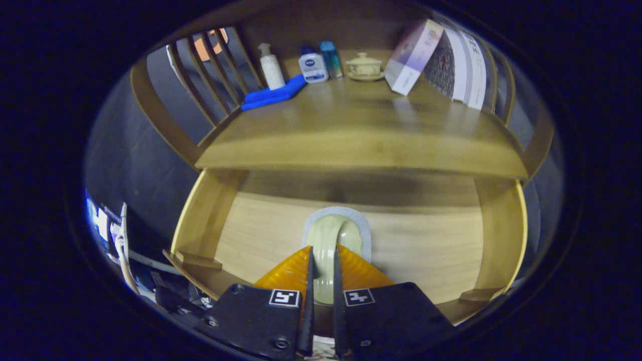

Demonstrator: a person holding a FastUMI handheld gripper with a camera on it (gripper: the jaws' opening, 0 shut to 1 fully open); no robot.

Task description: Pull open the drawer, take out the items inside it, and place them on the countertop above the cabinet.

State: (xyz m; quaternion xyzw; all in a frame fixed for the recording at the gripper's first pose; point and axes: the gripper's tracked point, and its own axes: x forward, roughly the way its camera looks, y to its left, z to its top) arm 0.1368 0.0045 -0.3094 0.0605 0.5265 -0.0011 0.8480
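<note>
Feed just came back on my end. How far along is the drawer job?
Done: the drawer is pulled open below the countertop. In hand: the gripper has both fingers pressed on a pale green dish, standing on edge inside the drawer. Left: lifting it out and setting it on the countertop.

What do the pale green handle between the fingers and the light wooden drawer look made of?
The pale green arched handle, with the gripper shut on it, looks like glazed ceramic or glossy plastic: smooth, with a bright highlight on its curve. I cannot tell which. The light wooden drawer looks like bamboo or light wood with a matte finish: fine straight grain, little shine.
</note>
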